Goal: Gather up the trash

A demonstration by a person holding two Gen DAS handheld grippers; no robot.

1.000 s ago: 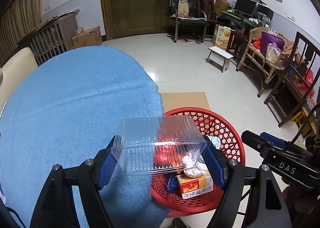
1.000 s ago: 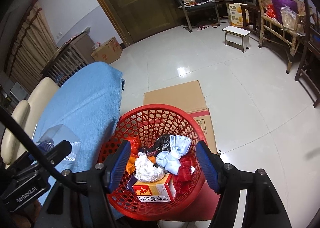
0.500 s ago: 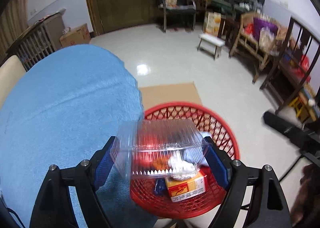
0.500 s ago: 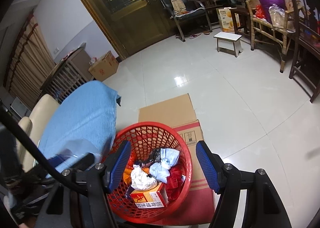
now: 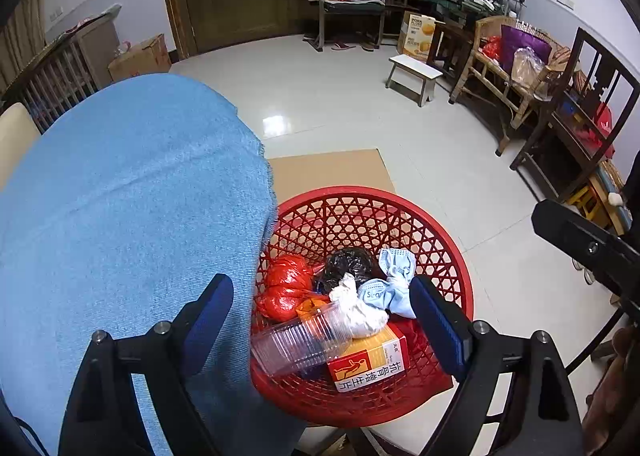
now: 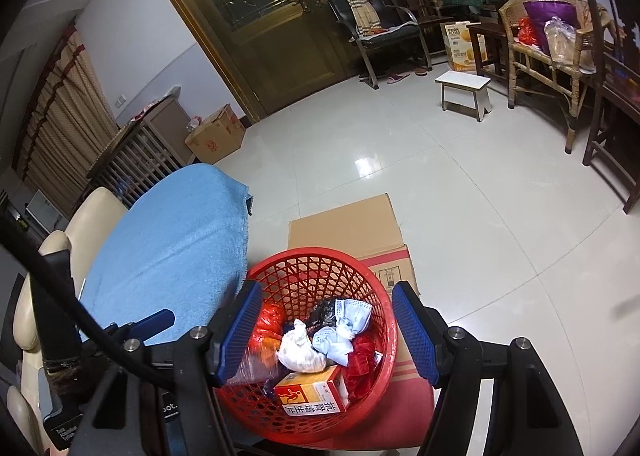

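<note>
A red plastic basket (image 5: 440, 244) stands on the floor beside the blue-covered table (image 5: 120, 196). A clear plastic clamshell box (image 5: 300, 340) lies tilted inside it on an orange medicine box (image 5: 368, 364), with crumpled white tissue (image 5: 360, 312), a blue face mask (image 5: 396, 276), red bags (image 5: 288, 284) and a black bag. My left gripper (image 5: 320, 316) is open and empty above the basket. My right gripper (image 6: 328, 328) is open and empty above the same basket (image 6: 372, 284); the clear box (image 6: 256, 364) shows blurred beside its left finger.
Flattened cardboard (image 5: 328, 172) lies under the basket. A white stool (image 5: 414, 74), wicker chair (image 5: 504, 68) and dark wooden chairs (image 5: 580, 112) line the right. A door (image 6: 272, 16) and cardboard box (image 6: 216, 134) stand at the back. A cream chair (image 6: 44, 296) is left of the table.
My left gripper opened and let go of the clear clamshell box, which dropped into the red basket. My right gripper rose and drew back a little.
</note>
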